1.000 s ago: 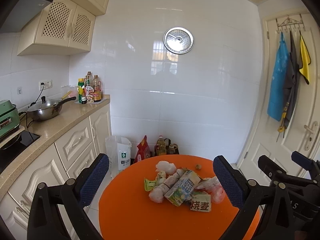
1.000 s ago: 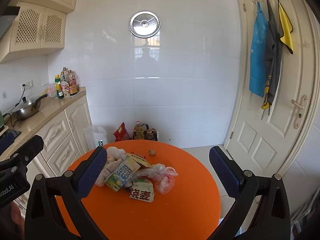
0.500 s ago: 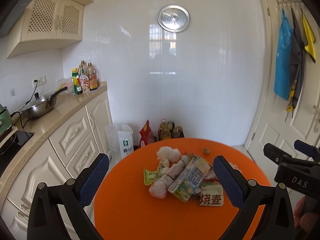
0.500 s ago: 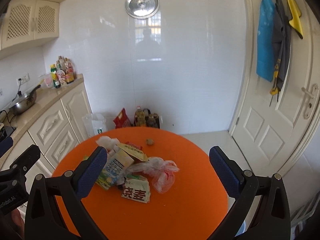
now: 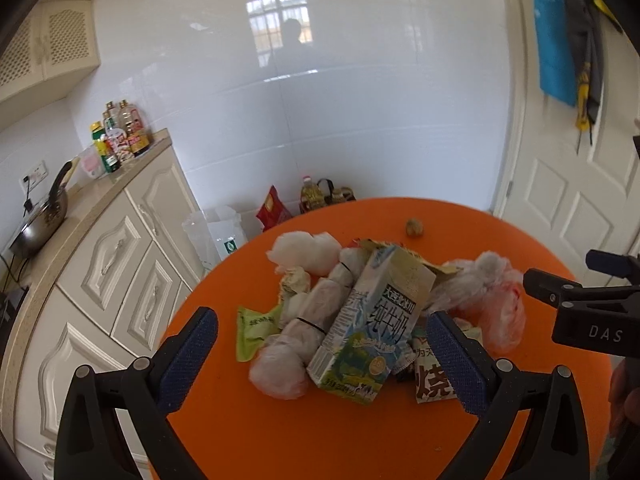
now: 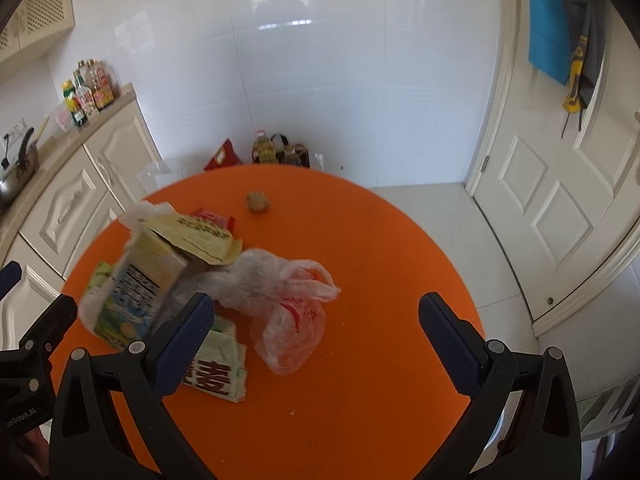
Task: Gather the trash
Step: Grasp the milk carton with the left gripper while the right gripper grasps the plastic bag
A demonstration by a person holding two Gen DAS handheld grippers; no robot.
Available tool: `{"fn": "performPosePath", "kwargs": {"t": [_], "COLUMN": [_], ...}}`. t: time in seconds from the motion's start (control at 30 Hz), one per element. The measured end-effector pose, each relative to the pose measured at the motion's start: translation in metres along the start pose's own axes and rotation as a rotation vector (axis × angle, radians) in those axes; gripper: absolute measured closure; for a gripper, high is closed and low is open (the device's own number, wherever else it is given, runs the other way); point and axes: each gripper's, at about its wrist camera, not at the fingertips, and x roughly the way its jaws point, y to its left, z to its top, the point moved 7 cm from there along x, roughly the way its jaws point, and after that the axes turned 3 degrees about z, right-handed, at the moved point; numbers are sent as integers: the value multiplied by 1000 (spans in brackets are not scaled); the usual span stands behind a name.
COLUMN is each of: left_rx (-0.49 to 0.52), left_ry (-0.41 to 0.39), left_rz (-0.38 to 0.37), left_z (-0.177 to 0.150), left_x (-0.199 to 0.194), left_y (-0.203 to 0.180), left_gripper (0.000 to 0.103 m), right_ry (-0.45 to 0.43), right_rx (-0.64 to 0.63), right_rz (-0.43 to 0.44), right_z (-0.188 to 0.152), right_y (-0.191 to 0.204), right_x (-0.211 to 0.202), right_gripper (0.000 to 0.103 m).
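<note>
I am at the approach step: my left gripper [image 5: 320,344] and right gripper [image 6: 312,332] both gape wide and empty above the trash pile [image 5: 360,304] at the frame's centre on the orange table [image 6: 380,240]. Next, I judge, the left must drop around the milk carton [image 5: 372,320] and close gently.

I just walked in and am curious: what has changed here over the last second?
Both grippers moved forward and down toward the trash pile; the left gripper now frames the milk carton, the right gripper the plastic bag. Nothing grasped. The trash on the orange table stayed put.
</note>
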Motion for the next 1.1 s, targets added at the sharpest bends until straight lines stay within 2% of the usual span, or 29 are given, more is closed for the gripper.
{"fn": "performPosePath", "kwargs": {"t": [0.23, 0.4, 0.5, 0.6, 0.8, 0.83, 0.87, 0.9, 0.93, 0.97, 1.03, 1.1], "left_rx": [80, 132, 140, 158, 159, 157, 153, 151, 144, 129, 87, 73], "left_ry": [47, 55, 70, 89, 128, 133, 140, 142, 136, 137, 140, 150], "left_rz": [22, 37, 5, -42, -96, -102, -105, -97, -104, -116, -153, -166], "left_z": [11, 18, 19, 18, 9, 6, 3, 11, 11, 11, 12, 14], "left_x": [68, 106, 121, 130, 144, 144, 146, 148, 146, 143, 139, 136], "left_y": [-29, -41, -47, -48, -54, -54, -55, -41, -41, -39, -34, -30], "left_gripper": [1, 1, 3, 12, 12, 16, 21, 25, 32, 35, 41, 42], "right_ry": [85, 117, 121, 132, 133, 135, 137, 145, 163, 156, 156, 144], "right_rx": [-30, -82, -111, -172, -302, -324, -339, -336, -306, -273, -221, -165], "right_rz": [48, 44, 76, 107, 183, 188, 179, 186, 224, 237, 269, 276], "right_z": [-9, -7, -2, 1, 8, 7, 6, 5, 2, 2, 0, -4], "right_y": [2, 4, 9, 15, 36, 40, 42, 44, 45, 43, 39, 29], "right_x": [40, 64, 75, 82, 97, 102, 107, 111, 112, 110, 103, 93], "right_gripper": [0, 0, 0, 0, 0, 1, 4, 8, 24, 31, 39, 41]}}
